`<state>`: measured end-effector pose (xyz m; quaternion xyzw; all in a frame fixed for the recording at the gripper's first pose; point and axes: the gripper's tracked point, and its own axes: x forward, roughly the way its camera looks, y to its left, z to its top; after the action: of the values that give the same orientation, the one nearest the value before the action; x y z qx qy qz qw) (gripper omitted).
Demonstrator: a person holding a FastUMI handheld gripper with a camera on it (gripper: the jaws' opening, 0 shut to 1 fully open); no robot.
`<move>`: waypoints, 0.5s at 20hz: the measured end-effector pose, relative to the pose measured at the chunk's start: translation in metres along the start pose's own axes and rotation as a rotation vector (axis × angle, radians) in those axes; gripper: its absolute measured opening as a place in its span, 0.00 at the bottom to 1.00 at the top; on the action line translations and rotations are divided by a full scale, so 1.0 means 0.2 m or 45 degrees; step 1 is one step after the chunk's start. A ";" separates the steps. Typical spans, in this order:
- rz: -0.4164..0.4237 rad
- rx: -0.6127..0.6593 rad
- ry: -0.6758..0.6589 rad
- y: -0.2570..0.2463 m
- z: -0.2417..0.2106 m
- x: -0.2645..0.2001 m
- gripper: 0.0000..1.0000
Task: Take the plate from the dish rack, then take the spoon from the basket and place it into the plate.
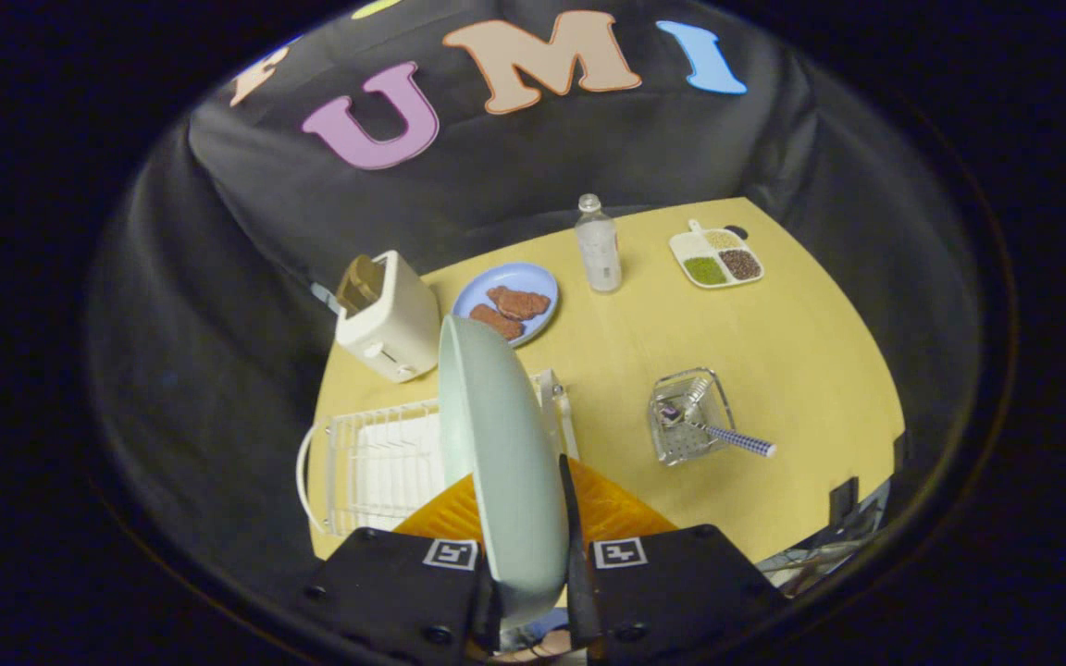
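The plate [501, 444] stands on edge between the tongs [533, 592], which clamp its near rim, above the dish rack [376, 462] on the counter [774, 370]. Right of the rack sits the basket [686, 421] with the spoon [727, 437] in it. Behind the rack stand a toaster [390, 319], a plate of food [507, 301], a bottle [598, 245] and a divided tray [716, 256], left to right.

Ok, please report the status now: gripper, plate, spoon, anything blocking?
Gripper shut on pale green plate, held edge-up above dish rack. Spoon in basket. Table beside basket free for plate.
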<state>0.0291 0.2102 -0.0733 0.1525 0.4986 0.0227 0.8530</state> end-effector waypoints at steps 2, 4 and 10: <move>0.124 0.080 -0.030 -0.04 -0.02 -0.11 0.31; 0.212 0.148 -0.034 -0.14 -0.07 -0.19 0.31; 0.311 0.264 -0.098 -0.50 -0.27 -0.34 0.31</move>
<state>-0.0632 0.1157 -0.0688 0.2999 0.4428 0.0690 0.8422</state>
